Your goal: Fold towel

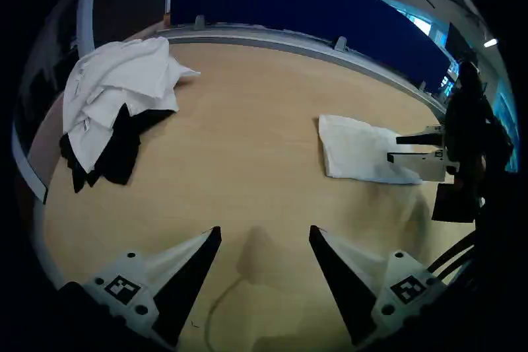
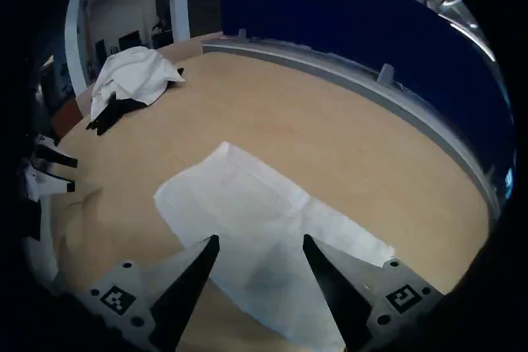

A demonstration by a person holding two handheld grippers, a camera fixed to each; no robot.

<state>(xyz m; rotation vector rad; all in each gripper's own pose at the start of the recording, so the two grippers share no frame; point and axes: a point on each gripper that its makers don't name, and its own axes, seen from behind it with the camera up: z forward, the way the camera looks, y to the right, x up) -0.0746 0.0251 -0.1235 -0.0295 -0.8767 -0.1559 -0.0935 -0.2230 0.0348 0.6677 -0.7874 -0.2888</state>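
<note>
Towel (image 2: 251, 207): white, flat on wooden table (image 2: 343, 127), lying slantwise. Near end sits directly under and between fingertips of right gripper (image 2: 259, 237).
Right gripper: released, fingers spread, grasping nothing; contact with cloth cannot be told.
Left gripper (image 1: 264, 228): released, fingers spread above bare tabletop, well apart from towel.
Clothes pile (image 1: 119, 101): white and black garments heaped at far table corner.
Blue partition (image 1: 297, 2): along table's back edge.

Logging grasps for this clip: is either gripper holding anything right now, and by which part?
Nothing is held. The right gripper hangs open over the flat white towel; the left gripper is open over the wooden table.
</note>
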